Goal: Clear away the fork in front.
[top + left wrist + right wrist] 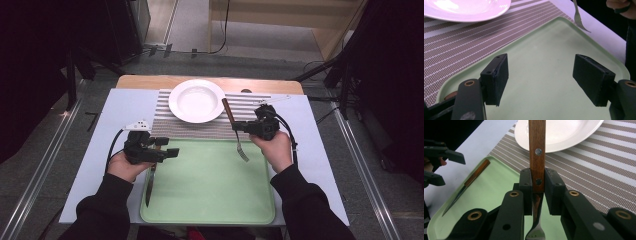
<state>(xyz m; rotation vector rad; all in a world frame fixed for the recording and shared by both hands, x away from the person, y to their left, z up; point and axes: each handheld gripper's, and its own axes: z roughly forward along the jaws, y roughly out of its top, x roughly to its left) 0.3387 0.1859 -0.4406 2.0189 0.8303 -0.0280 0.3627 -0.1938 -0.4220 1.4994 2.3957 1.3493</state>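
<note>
Right hand-held gripper (239,127) clamped on the fork (537,170) by its wooden handle, tines hanging down over the far right corner of the green tray (210,200), handle tip reaching toward the white plate (196,100). Left hand-held gripper (541,80) released, jaws wide apart with nothing between them, poised over the tray's left side, just above the knife (150,182) lying along the tray's left edge. Risks from here, as a judgement: narrow grip low on the handle, so a possible pivot or slip of the fork if swung quickly; handle end close to the plate rim, so a possible knock on the way across; tines low enough to snag the tray rim or the striped placemat (200,127). Count on the counter (100,150): one fork, one knife, one plate, one tray, one placemat, two hand-held grippers.
</note>
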